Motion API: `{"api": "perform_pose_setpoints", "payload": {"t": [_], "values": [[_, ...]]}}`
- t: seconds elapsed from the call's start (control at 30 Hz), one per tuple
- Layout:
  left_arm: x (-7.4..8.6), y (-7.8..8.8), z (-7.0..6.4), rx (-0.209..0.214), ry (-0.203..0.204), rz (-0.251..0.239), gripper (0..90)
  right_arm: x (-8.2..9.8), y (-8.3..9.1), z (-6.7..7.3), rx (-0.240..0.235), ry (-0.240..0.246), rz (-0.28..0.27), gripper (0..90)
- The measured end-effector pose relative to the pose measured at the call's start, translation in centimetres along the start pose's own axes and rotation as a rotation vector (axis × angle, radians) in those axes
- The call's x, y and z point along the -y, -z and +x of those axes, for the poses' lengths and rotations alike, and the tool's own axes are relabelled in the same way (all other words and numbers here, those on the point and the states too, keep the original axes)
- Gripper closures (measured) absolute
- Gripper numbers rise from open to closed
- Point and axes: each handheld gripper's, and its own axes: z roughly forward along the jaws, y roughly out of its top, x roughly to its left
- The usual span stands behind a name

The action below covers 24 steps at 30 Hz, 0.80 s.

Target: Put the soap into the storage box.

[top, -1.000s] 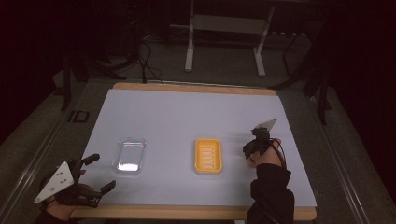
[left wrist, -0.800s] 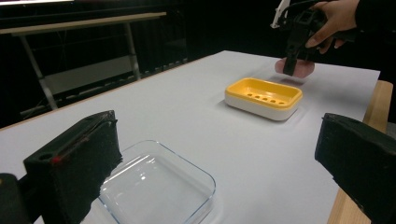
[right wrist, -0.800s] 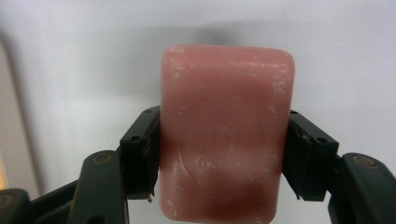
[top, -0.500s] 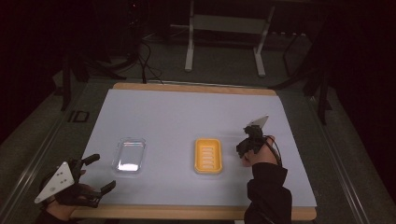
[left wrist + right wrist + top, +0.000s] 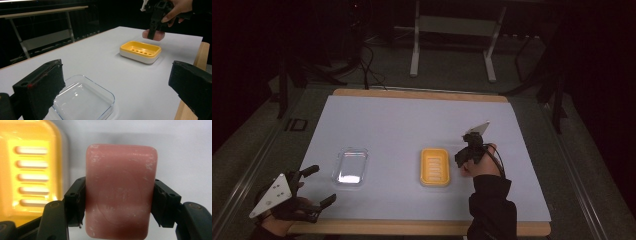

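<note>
A pink bar of soap (image 5: 120, 192) sits clamped between the pads of my right gripper (image 5: 120, 195), which is shut on its two long sides. In the high view, my right gripper (image 5: 467, 159) hangs just off the right edge of the yellow soap dish (image 5: 435, 167), a little above the table. The left gripper view shows the soap (image 5: 153, 35) held beyond the dish (image 5: 140, 51). My left gripper (image 5: 323, 184) rests at the front left corner, open and holding nothing. It points toward a clear shallow dish (image 5: 351, 166), which is empty.
A pale mat covers the table (image 5: 412, 120), and a wooden edge (image 5: 412, 227) runs along the front. Behind the far edge, metal stand legs (image 5: 414, 55) and cables lie on the dark floor.
My right gripper has carried the soap leftward, closer to the yellow dish. The left gripper has stayed put.
</note>
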Motion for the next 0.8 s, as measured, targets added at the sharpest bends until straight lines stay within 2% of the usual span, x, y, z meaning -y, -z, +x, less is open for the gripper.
{"api": "perform_pose_setpoints", "payload": {"t": [0.27,0.33,0.43,0.67,0.73,0.8], "values": [[0.0,0.0,0.0,0.0,-0.002,0.001,0.4,-0.2,1.0,2.6,-0.003,0.058,-0.027,37.3],[0.0,0.0,0.0,0.001,-0.002,0.0,0.4,-0.2,1.0,2.8,-0.008,0.059,-0.029,37.3],[0.0,0.0,0.0,-0.001,-0.001,0.0,0.4,-0.1,0.9,4.0,-0.021,0.08,-0.019,37.3],[0.0,0.0,0.0,-0.001,-0.002,0.0,0.4,-0.1,0.8,5.7,-0.027,0.118,-0.024,37.3],[0.0,0.0,0.0,-0.001,-0.003,0.001,0.4,0.1,0.5,6.7,-0.034,0.143,-0.009,37.3],[0.0,0.0,0.0,0.0,-0.005,0.001,0.4,0.1,0.4,7.3,-0.044,0.146,-0.014,37.3]]}}
